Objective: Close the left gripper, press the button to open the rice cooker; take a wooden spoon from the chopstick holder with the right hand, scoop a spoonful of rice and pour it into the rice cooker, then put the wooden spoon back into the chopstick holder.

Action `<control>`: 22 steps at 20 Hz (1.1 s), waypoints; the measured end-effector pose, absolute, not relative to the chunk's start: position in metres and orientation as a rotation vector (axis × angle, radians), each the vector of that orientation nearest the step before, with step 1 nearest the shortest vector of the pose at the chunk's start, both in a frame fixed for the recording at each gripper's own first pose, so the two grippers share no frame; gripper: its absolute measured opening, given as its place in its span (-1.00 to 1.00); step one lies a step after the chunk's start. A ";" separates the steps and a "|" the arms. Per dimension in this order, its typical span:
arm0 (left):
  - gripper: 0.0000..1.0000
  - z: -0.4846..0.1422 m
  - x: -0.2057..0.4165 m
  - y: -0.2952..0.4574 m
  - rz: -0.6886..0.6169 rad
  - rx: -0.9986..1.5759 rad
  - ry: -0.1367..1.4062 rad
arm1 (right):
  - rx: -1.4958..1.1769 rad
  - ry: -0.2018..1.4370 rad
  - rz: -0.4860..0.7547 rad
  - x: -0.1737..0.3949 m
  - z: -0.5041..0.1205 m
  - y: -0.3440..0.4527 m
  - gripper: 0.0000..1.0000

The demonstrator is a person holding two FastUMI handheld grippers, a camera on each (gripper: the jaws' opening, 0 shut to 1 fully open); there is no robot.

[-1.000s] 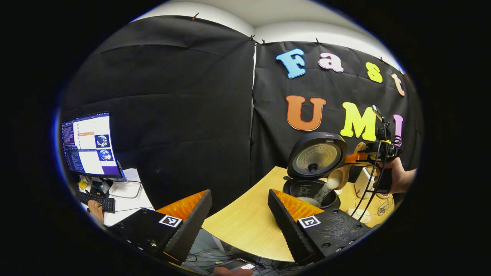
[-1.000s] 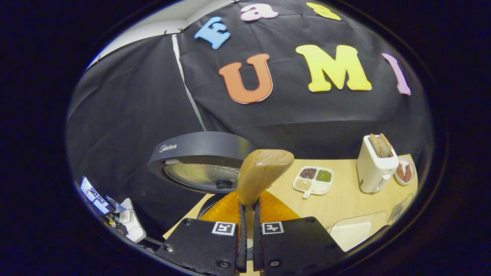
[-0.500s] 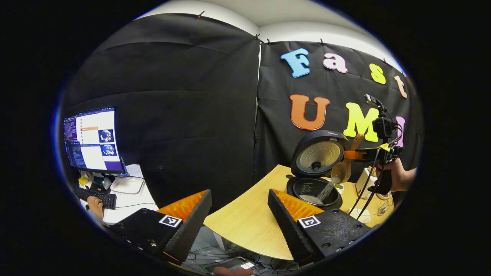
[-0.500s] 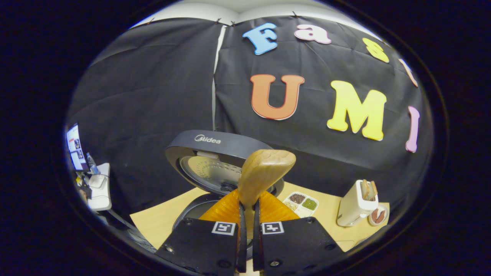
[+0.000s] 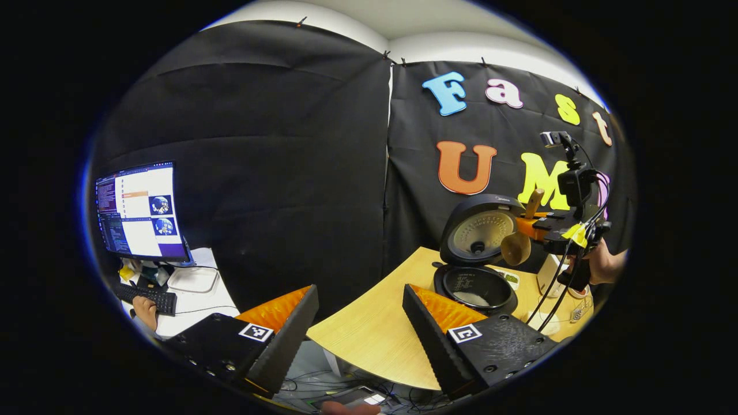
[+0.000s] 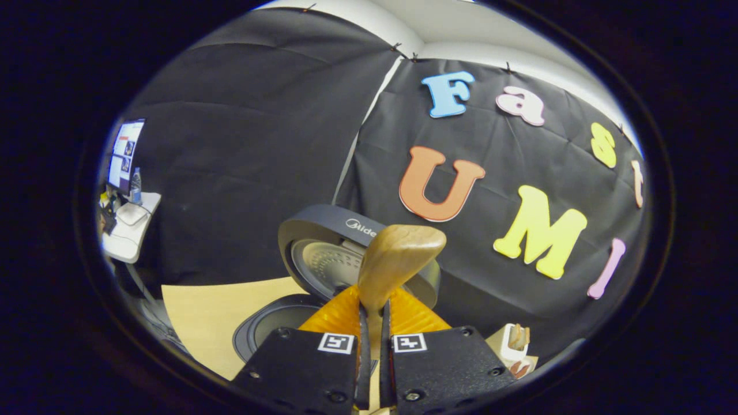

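Note:
The black rice cooker (image 5: pixel 475 285) stands open on the wooden table (image 5: pixel 369 337), its lid (image 5: pixel 483 229) tipped up and white rice lying in the pot. Just right of the lid and above the pot, my right gripper (image 5: pixel 539 226) is shut on a wooden spoon (image 5: pixel 515 248), whose bowl hangs down and whose handle end points up. In the right gripper view the spoon's handle (image 6: pixel 398 259) stands between the closed fingers of the right gripper (image 6: pixel 372 325), with the cooker lid (image 6: pixel 323 259) and pot (image 6: pixel 271 328) behind. My left gripper (image 5: pixel 357 323) hangs open over the table's near edge, holding nothing.
A monitor (image 5: pixel 141 210) and keyboard (image 5: pixel 147 297) sit on a white desk at the far left, a hand beside them. A white toaster (image 5: pixel 546 275) and a divided dish (image 5: pixel 508 279) stand behind the cooker. Cables hang from the right gripper. The toaster (image 6: pixel 513 344) shows at lower right.
The stream of rice from the spoon into the pot has stopped. The right gripper has risen and turned with the spoon. The left gripper has hardly moved.

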State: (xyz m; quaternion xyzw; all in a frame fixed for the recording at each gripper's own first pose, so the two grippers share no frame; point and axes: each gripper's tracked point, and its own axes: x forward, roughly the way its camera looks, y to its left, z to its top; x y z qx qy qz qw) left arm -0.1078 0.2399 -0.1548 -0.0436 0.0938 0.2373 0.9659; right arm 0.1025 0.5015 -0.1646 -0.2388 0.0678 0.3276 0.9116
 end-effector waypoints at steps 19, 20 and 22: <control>0.90 -0.122 -0.070 0.179 0.390 -0.067 0.162 | -0.124 0.227 0.697 0.077 -0.089 0.411 -0.77; 0.90 -0.119 -0.065 0.174 0.378 -0.058 0.162 | -0.098 0.228 0.687 0.078 -0.082 0.397 -0.77; 0.90 -0.112 -0.053 0.160 0.351 -0.037 0.152 | -0.053 0.227 0.666 0.083 -0.070 0.368 -0.77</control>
